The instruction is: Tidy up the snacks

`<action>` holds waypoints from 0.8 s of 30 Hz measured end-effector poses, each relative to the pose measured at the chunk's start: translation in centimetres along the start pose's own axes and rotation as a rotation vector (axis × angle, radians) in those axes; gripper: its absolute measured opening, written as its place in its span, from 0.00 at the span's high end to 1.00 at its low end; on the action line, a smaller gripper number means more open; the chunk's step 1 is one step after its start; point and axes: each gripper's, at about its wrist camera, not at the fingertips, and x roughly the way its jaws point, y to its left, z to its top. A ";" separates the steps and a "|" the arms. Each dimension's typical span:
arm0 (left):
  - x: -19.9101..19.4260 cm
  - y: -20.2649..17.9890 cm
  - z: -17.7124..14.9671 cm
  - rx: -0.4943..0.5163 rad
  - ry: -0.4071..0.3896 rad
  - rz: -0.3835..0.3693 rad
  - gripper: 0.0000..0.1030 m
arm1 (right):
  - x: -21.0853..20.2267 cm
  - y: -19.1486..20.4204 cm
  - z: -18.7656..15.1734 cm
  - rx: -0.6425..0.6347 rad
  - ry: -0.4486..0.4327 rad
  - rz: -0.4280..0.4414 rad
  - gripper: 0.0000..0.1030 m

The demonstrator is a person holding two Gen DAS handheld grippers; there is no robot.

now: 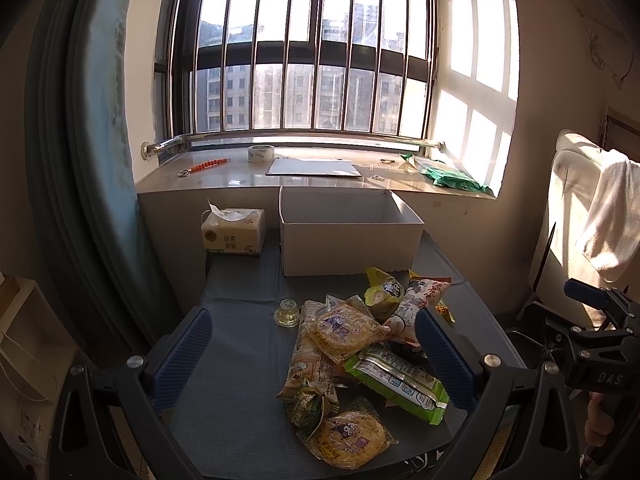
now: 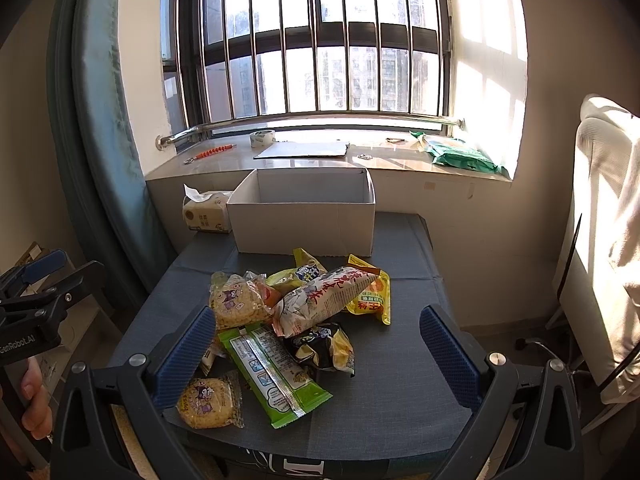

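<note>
While both grippers hang above the near edge of the small table (image 1: pixel 240 344), neither one holds or touches anything. The left gripper (image 1: pixel 314 354) has its blue-padded jaws spread wide, with a bare stretch of grey cloth and part of the snack pile showing between them. The right gripper (image 2: pixel 316 354) is spread just as wide, its jaws framing most of the pile from the near side; its left pad appears over the edge of a packet in that view, though contact cannot be confirmed.

Between and just beyond the jaws lies the snack pile (image 2: pixel 296 320), loose packets overlapping on the cloth. A long green packet (image 2: pixel 276 372) lies diagonally at the near side. A round yellow cracker pack (image 2: pixel 210 402) sits nearest the table's front edge, and a second cracker pack (image 2: pixel 236 304) rests further back on the left of the heap. A white packet with red characters (image 2: pixel 324 300) lies across the top, a dark-and-yellow bag (image 2: pixel 324 346) just below it, and a yellow packet (image 2: pixel 370 296) on the far right side. A small clear jelly cup (image 1: pixel 287 314) stands apart, just left of the pile.

Behind the snacks an open cardboard box (image 2: pixel 304 224) stands at the back of the table, upright, with no snack seen inside. A tissue pack (image 1: pixel 234 232) sits beside the box on its left. Beyond, the windowsill (image 1: pixel 224 180) carries a tape roll (image 1: pixel 260 153), a flat board (image 1: pixel 314 167) and a green bag (image 1: pixel 454 176).
</note>
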 end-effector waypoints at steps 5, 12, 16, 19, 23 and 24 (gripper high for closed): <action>-0.1 0.1 0.1 0.000 -0.002 0.002 0.00 | 0.0 0.1 0.0 -0.001 0.002 -0.001 0.00; -0.1 0.0 0.0 0.002 -0.004 0.002 0.00 | 0.1 0.2 0.0 -0.003 0.002 0.001 0.00; -0.2 0.0 0.1 0.006 -0.010 -0.005 0.00 | 0.1 0.3 0.1 -0.004 0.004 0.002 0.00; -0.1 0.0 0.0 0.008 -0.013 -0.002 0.00 | 0.3 0.3 0.1 0.003 0.003 0.009 0.00; -0.2 0.2 -0.1 0.006 -0.021 0.008 0.00 | 1.8 -0.7 0.3 0.078 0.024 0.062 0.00; -0.2 0.2 -0.1 0.006 -0.025 0.009 0.00 | 2.7 -1.1 0.3 0.113 0.040 0.086 0.00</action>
